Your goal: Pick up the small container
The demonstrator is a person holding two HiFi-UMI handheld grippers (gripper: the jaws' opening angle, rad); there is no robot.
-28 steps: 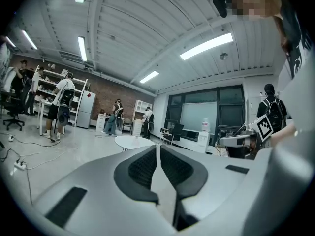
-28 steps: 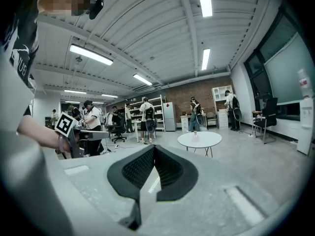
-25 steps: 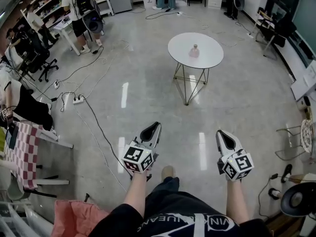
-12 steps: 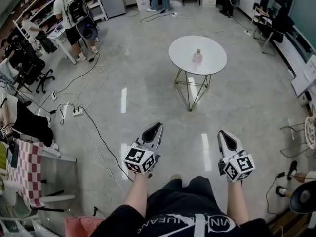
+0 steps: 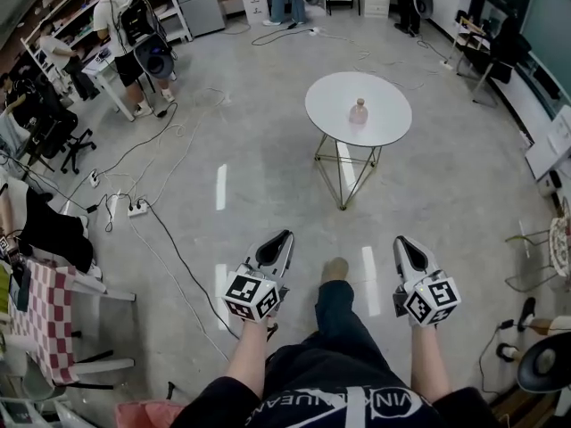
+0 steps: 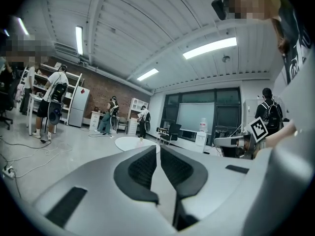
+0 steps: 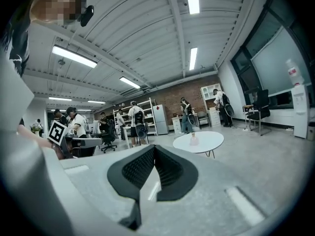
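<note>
Open lab workspace, polished concrete floor (image 5: 268,150), trailing cables (image 5: 176,242), storage shelves (image 5: 178,7), brick wall (image 7: 172,95)

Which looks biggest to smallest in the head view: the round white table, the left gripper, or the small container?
1. the round white table
2. the left gripper, though nearness to the camera enlarges it
3. the small container, by far smallest

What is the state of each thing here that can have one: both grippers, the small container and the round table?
left gripper: shut, empty, above the floor.
right gripper: shut, empty, above the floor.
small container: upright on the round table, untouched, well away from both grippers.
round table: standing on its legs, bearing only the small container.
</note>
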